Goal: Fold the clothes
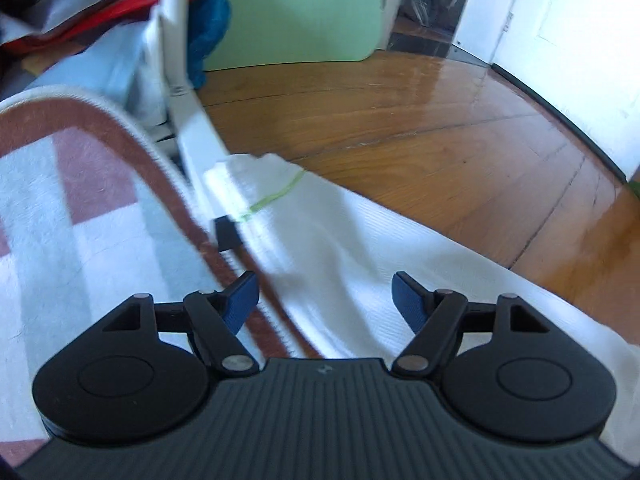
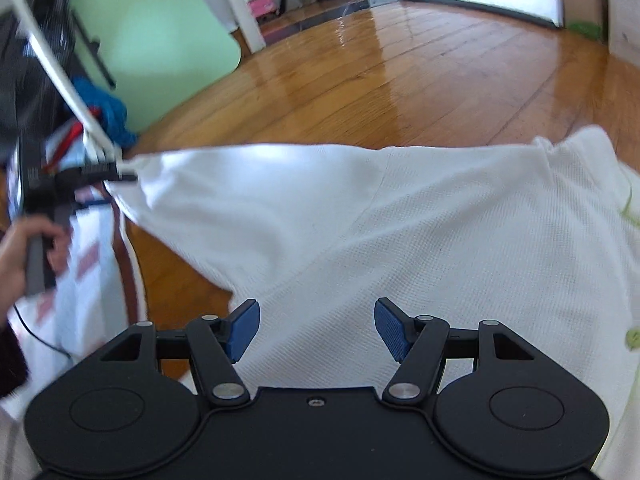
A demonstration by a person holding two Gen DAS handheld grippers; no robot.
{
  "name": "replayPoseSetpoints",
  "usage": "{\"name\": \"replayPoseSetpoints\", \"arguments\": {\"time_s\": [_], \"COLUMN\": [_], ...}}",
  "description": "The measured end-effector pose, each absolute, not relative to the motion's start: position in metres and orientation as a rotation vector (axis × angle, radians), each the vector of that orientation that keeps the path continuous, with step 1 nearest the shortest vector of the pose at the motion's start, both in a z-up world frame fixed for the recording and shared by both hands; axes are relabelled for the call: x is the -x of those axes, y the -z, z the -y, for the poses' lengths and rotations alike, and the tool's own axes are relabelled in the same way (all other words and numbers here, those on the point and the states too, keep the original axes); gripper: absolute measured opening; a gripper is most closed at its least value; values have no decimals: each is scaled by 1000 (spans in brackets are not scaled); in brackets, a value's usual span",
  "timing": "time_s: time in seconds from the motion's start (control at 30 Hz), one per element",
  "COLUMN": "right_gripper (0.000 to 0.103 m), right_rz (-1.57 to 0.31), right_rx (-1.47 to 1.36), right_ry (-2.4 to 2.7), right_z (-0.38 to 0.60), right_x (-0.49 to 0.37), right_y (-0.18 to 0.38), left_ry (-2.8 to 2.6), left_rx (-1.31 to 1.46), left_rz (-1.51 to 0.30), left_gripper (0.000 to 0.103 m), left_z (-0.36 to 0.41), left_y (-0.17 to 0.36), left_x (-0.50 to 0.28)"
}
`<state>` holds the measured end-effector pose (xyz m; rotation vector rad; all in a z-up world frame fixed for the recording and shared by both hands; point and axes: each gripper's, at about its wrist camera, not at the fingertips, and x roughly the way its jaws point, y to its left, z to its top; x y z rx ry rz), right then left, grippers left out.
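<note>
A white textured garment with thin green stitching lies spread on the wooden floor, its left end over the rug's edge. My right gripper hovers over its near middle, blue pads wide apart, nothing between them. A hand holds my left gripper at the garment's far left corner. In the left wrist view the left gripper is open. The garment runs between its fingers, and the pads do not press on it. The green-stitched sleeve end lies ahead, against a white pole.
A white-and-brown patterned rug lies to the left. A white pole with a black foot stands by the garment's end. Behind it are a heap of blue and red clothes and a pale green panel. Wooden floor stretches to the walls.
</note>
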<state>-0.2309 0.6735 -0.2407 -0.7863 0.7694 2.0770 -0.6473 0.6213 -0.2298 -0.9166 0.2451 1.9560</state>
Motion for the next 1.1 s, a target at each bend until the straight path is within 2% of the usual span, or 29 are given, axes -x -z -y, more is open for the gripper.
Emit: {"name": "replayPoseSetpoints", "arguments": {"time_s": [0.03, 0.07, 0.1, 0.13, 0.17, 0.23, 0.3, 0.33, 0.37, 0.4, 0.43, 0.47, 0.5, 0.57, 0.7, 0.93, 1.03, 1.1], "right_gripper": [69, 68, 66, 57, 45, 44, 44, 46, 47, 47, 47, 47, 47, 47, 47, 47, 47, 47], "right_rz": [-727, -684, -640, -598, -564, -529, -551, -551, -551, -552, -553, -554, -555, -557, -594, -748, -773, -783], "right_rx": [809, 832, 856, 887, 927, 989, 999, 996, 993, 990, 989, 988, 983, 957, 875, 812, 777, 770], "right_ry": [-2091, -2104, -2132, -2191, -2245, -2293, -2277, -2264, -2252, -2238, -2222, -2206, -2191, -2162, -2064, -1920, -1825, -1764], "right_z": [-670, -667, -663, -657, -653, -648, -651, -652, -654, -655, -654, -654, -653, -651, -648, -624, -606, -596], "right_x": [236, 242, 248, 254, 261, 274, 280, 281, 282, 282, 281, 280, 278, 269, 236, 145, 104, 81], "right_y": [240, 240, 240, 239, 240, 242, 245, 245, 245, 246, 247, 247, 248, 249, 243, 233, 231, 231], "left_ry": [-1958, -1960, -1960, -1970, -1994, -2036, -2030, -2021, -2014, -2009, -2007, -2007, -2003, -1985, -1863, -1345, -1058, -864], "left_rx": [899, 882, 872, 874, 886, 908, 924, 931, 933, 928, 913, 886, 867, 838, 701, 494, 558, 699], "left_rz": [-251, -268, -305, -345, -367, -387, -340, -321, -302, -284, -279, -293, -314, -297, -156, -76, -9, -25], "left_gripper": [57, 38, 28, 16, 16, 19, 39, 55, 63, 64, 61, 26, 3, 2, 2, 2, 3, 9], "left_z": [-625, -629, -634, -638, -638, -639, -636, -636, -636, -635, -636, -637, -639, -638, -637, -618, -609, -615], "left_y": [231, 233, 235, 237, 240, 246, 246, 246, 247, 248, 249, 251, 252, 243, 190, 95, 93, 115], "left_x": [645, 644, 642, 641, 641, 641, 647, 650, 653, 653, 653, 652, 651, 643, 605, 426, 346, 299]}}
